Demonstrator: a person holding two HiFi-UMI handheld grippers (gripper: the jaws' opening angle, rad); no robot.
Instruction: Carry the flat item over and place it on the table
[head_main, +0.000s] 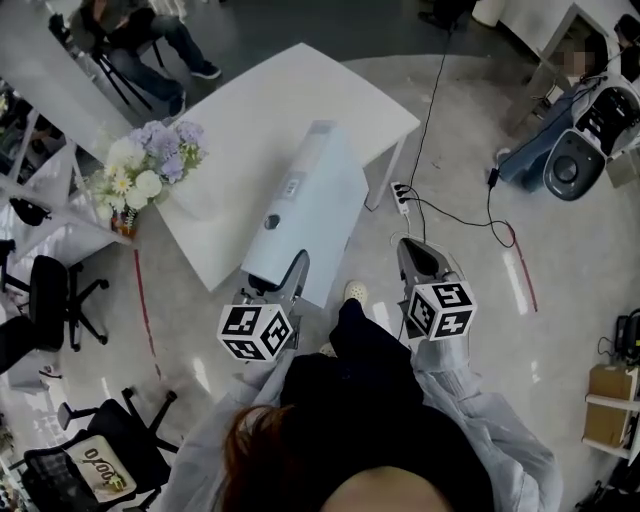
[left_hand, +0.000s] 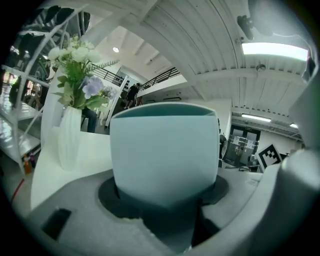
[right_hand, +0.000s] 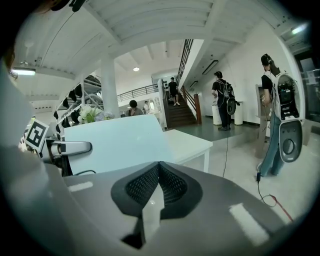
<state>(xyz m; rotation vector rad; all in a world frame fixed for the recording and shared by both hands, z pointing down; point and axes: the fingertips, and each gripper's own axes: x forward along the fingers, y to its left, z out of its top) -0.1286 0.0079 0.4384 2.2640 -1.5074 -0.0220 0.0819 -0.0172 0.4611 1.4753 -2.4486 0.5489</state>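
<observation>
The flat item (head_main: 305, 205) is a long pale blue panel, held slanting over the near edge of the white table (head_main: 250, 100). My left gripper (head_main: 283, 277) is shut on its near end. In the left gripper view the panel (left_hand: 165, 150) stands up between the jaws of that gripper (left_hand: 167, 210) and fills the middle. My right gripper (head_main: 415, 248) hangs over the floor to the panel's right, apart from it. In the right gripper view the pads of this gripper (right_hand: 159, 172) meet with nothing between them, and the panel (right_hand: 115, 142) shows to the left.
A vase of white and purple flowers (head_main: 150, 165) stands at the table's left corner. Black office chairs (head_main: 50, 295) crowd the left side. A power strip with cables (head_main: 400, 195) lies on the floor by the table's right leg. A seated person (head_main: 140, 40) is beyond the table.
</observation>
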